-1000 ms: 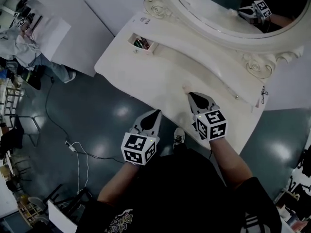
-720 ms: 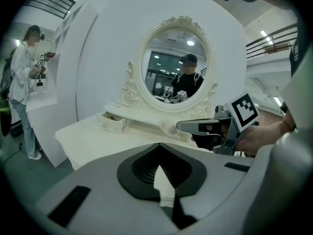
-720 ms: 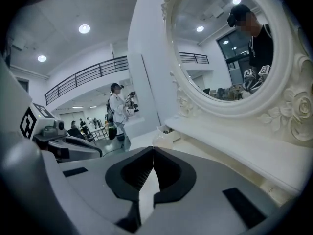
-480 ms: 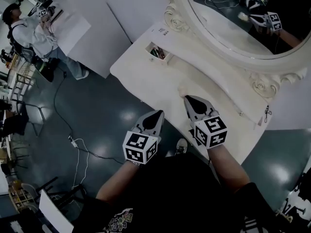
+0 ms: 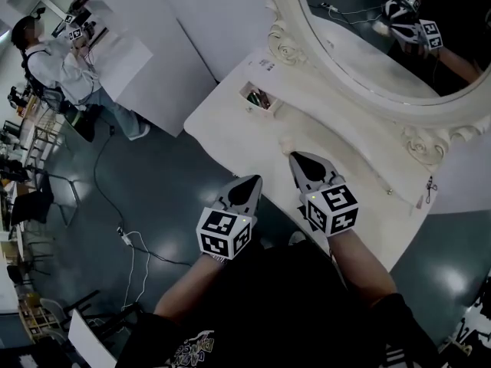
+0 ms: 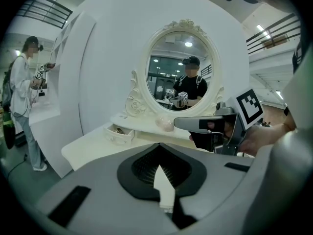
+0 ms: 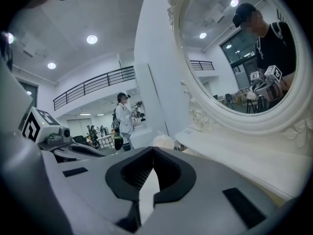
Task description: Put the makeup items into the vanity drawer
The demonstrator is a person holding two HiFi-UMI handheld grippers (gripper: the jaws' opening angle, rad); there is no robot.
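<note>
Dark glossy floor (image 5: 153, 175) fills the space beneath a person's forearms, with a white cable and plug strip (image 5: 123, 236) lying on it. Nearest, the left tongs (image 5: 249, 182) hang over that floor, just short of the front edge of the white vanity tabletop (image 5: 238, 129). Their jaws are pressed together with nothing between them. Beside them the right tongs (image 5: 295, 158) reach over the tabletop, likewise closed and empty.

Just beyond the right tip sits a small pale rounded makeup item (image 5: 286, 142) on the bare tabletop. Whether tip and item touch cannot be told. Farther back and to the left, a small white vanity drawer (image 5: 266, 108) stands pulled open from the raised rear ledge, with a few dark and coloured items lying inside. Behind the ledge rises a large oval mirror in a carved white frame (image 5: 368, 29), and both tongs show in its glass. Far off at the left, a person in a white top (image 5: 54, 64) stands at a white counter.
</note>
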